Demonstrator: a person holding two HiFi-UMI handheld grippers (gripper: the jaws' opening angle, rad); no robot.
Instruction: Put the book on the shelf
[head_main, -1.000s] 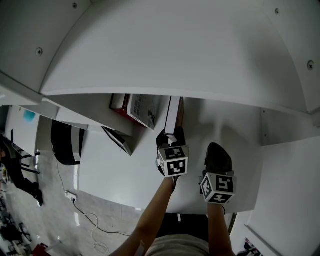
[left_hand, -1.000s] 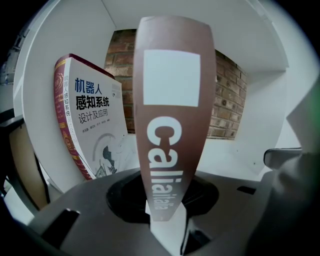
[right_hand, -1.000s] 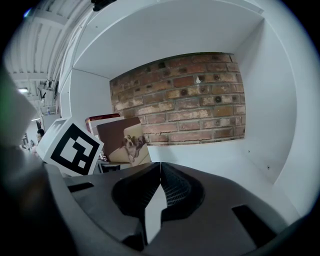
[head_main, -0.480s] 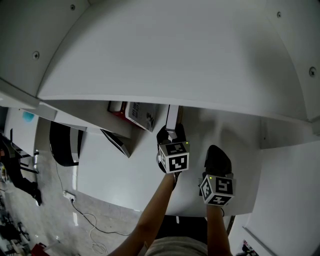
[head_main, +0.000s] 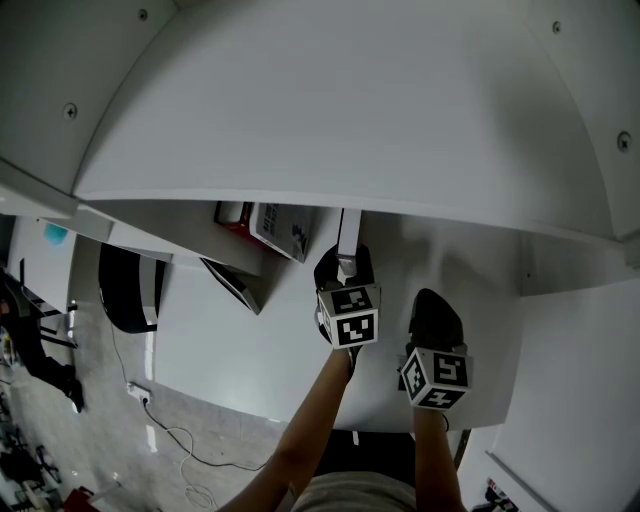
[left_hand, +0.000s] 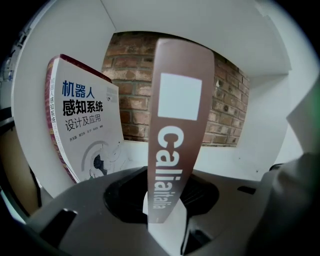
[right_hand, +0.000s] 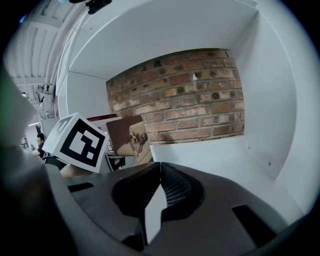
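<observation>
Looking steeply down in the head view, a white board shelf unit fills the upper frame. The left gripper reaches into its open compartment, clamped on the spine of a slim brown paperback book, which stands upright inside. Whether its bottom edge rests on the compartment floor cannot be told. Just left of it leans a white softcover book with blue Chinese lettering, with a dark red book behind that. The right gripper hovers just beside the left one.

In the left gripper view, the brown spine rises from between the jaws, which pinch it. The white book tilts near it but apart from it. A red brick wall closes the back of the compartment.

In the right gripper view, the jaws are pressed together on nothing. Nothing stands in the compartment to the right of the brown book.

The likely risk is that this thin book flops to the right once let go, since no neighbour props it there. A nudge could also send the leaning white book sliding.
</observation>
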